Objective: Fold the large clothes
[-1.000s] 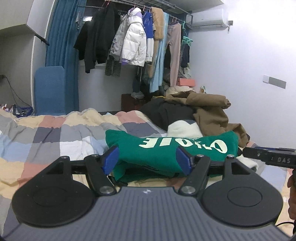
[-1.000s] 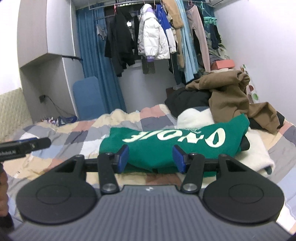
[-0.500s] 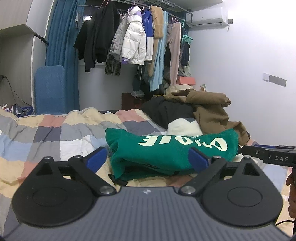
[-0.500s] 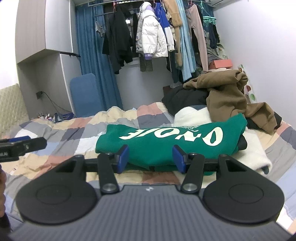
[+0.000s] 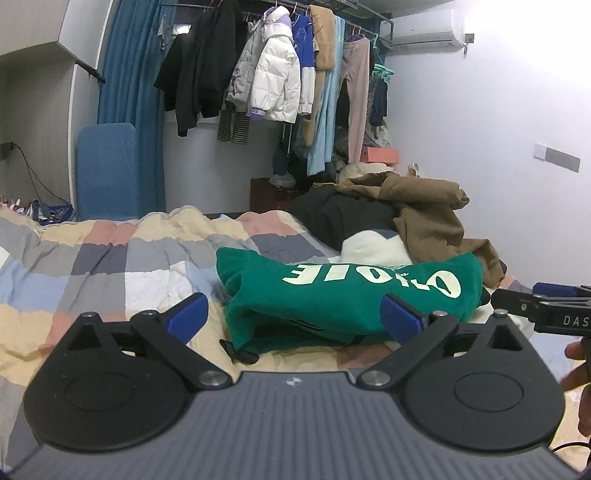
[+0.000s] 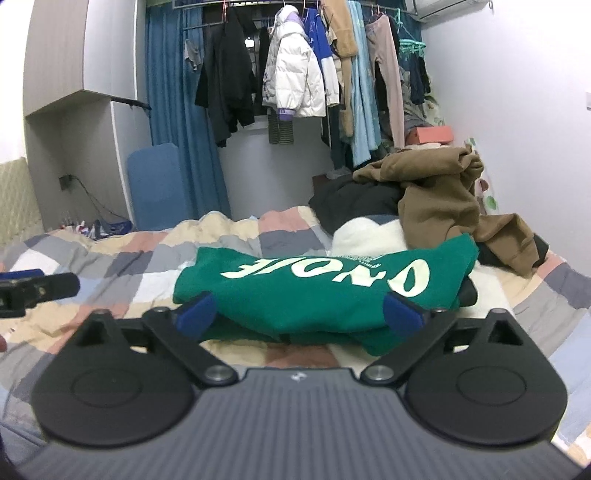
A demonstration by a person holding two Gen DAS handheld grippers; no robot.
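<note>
Bedroom, pale walls (image 5: 498,122). Bed with a checked quilt (image 5: 110,266) in grey, beige, pink and light blue. Blue curtain (image 5: 125,96) at the far wall; blue padded panel (image 5: 107,170) stands upright just beside it. Overhead clothes rail (image 5: 280,3) carries hanging garments, among them a white puffer jacket (image 5: 275,79) and dark coats (image 5: 201,70). Air conditioner (image 5: 424,27) mounted high on the right wall; wall switch plate (image 5: 556,157) lower down. Grey cabinet (image 6: 55,55) upper left. Padded headboard (image 6: 14,203) at the left edge. Even, cool indoor light.
</note>
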